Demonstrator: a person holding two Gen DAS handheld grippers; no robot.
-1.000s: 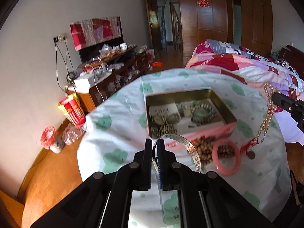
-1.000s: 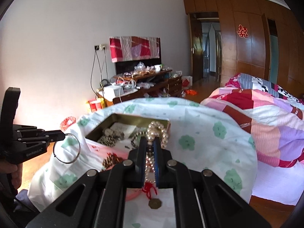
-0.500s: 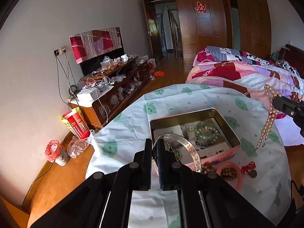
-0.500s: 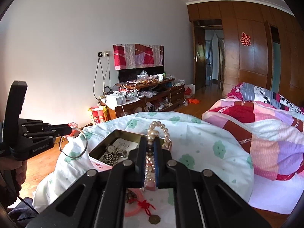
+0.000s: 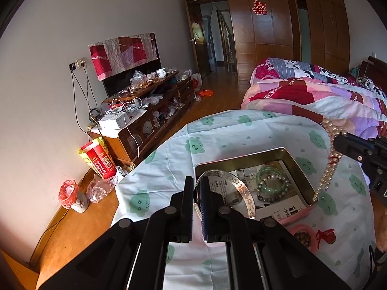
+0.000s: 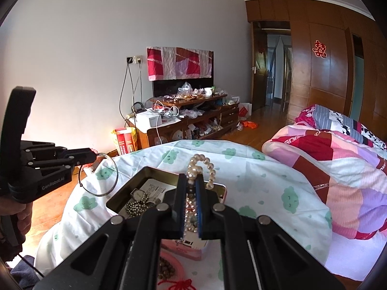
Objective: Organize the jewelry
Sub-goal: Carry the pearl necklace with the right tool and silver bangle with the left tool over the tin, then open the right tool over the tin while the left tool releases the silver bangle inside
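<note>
Left gripper [image 5: 198, 188] pinches the bangle [image 5: 232, 188], right gripper [image 6: 191, 188] clamps the pearls [image 6: 200, 166]. I'd lower each over the tin [image 5: 297, 166] before letting go.

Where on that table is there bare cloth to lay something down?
Bare tablecloth lies beyond the tin, toward the bed, and left of the tin toward the cloth's edge. The tin's floor is crowded with a green bracelet and a watch. The near side holds a pink bangle and red cord.
</note>
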